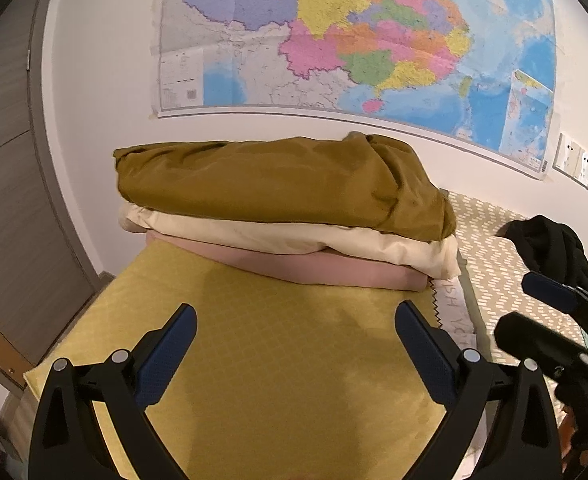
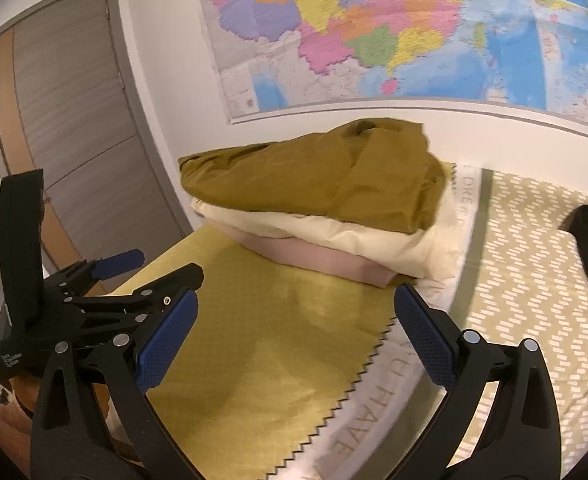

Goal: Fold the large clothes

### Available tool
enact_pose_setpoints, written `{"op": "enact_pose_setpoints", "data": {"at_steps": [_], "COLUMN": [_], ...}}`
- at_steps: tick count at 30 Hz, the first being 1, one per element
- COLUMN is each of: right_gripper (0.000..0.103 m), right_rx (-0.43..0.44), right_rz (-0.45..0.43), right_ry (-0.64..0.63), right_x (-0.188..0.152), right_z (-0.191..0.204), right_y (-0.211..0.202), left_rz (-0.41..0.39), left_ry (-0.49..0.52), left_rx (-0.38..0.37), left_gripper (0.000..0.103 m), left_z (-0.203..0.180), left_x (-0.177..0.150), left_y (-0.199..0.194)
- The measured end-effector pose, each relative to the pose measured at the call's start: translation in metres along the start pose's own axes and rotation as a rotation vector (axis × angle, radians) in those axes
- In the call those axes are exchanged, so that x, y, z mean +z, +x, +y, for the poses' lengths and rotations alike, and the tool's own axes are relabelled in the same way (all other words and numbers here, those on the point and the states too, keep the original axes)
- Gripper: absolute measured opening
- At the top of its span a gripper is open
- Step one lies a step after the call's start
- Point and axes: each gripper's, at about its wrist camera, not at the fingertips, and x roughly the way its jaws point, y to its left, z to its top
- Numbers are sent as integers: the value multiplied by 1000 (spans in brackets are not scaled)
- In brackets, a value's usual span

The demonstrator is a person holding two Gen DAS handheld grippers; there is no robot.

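- Clothes sit folded in a stack on the bed: an olive-brown garment [image 1: 278, 184] on top, a cream one [image 1: 294, 236] under it, a pink one [image 1: 313, 268] lowest.
- They look soft, light and floppy; the top piece seems smooth, likely slippery. Pinch at a corner or hem.
- Left hand-held gripper [image 1: 295, 330] is spread wide, empty, above the yellow cloth [image 1: 254, 340].
- Right hand-held gripper [image 2: 294, 320] is likewise released, touching nothing.

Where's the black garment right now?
The black garment lies unfolded on the patterned bedspread, at the right edge of both wrist views, to the right of the folded stack topped by the olive-brown piece.
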Motion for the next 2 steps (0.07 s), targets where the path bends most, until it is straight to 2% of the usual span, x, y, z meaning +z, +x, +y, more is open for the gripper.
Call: {"op": "enact_pose_setpoints", "data": {"at_steps": [2], "right_gripper": [97], "right_rx": [-20], "right_rz": [-7], "right_ry": [20], "right_x": [-1], "right_z": [-9], "right_y": [-7], "left_rz": [20], "left_ry": [15], "left_rx": [-43], "left_gripper": [96], "left_z": [-9], "left_x": [-1], "left_y": [4]}}
